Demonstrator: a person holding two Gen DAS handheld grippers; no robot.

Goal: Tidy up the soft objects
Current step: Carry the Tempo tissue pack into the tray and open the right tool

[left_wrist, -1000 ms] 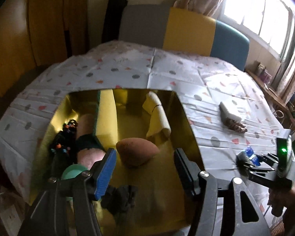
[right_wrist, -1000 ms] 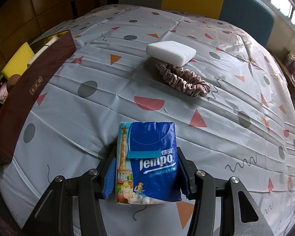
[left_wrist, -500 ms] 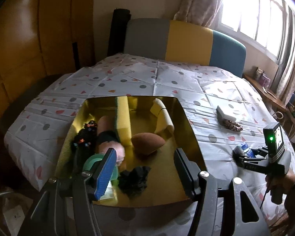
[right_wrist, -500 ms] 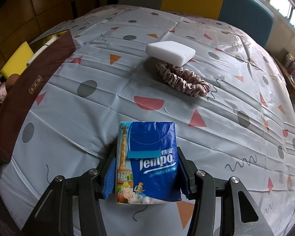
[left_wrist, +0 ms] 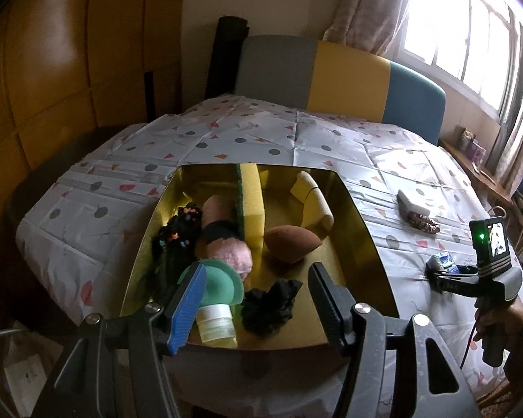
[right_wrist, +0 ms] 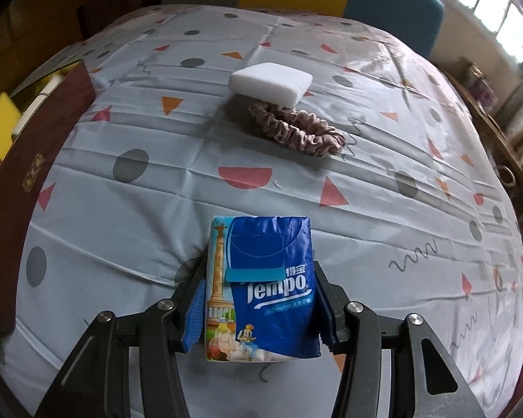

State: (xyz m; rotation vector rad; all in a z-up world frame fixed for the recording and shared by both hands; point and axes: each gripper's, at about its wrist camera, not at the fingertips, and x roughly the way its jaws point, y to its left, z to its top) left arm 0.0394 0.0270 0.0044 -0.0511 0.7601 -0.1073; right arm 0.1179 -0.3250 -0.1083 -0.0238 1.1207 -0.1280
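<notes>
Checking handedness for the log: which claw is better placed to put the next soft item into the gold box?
Right. The right claw already grips the blue tissue pack; the left claw hangs empty and open above the gold box.

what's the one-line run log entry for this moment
right gripper: shut on tissue pack | left gripper: open, empty, over gold box | on tablecloth: white sponge, scrunchie
</notes>
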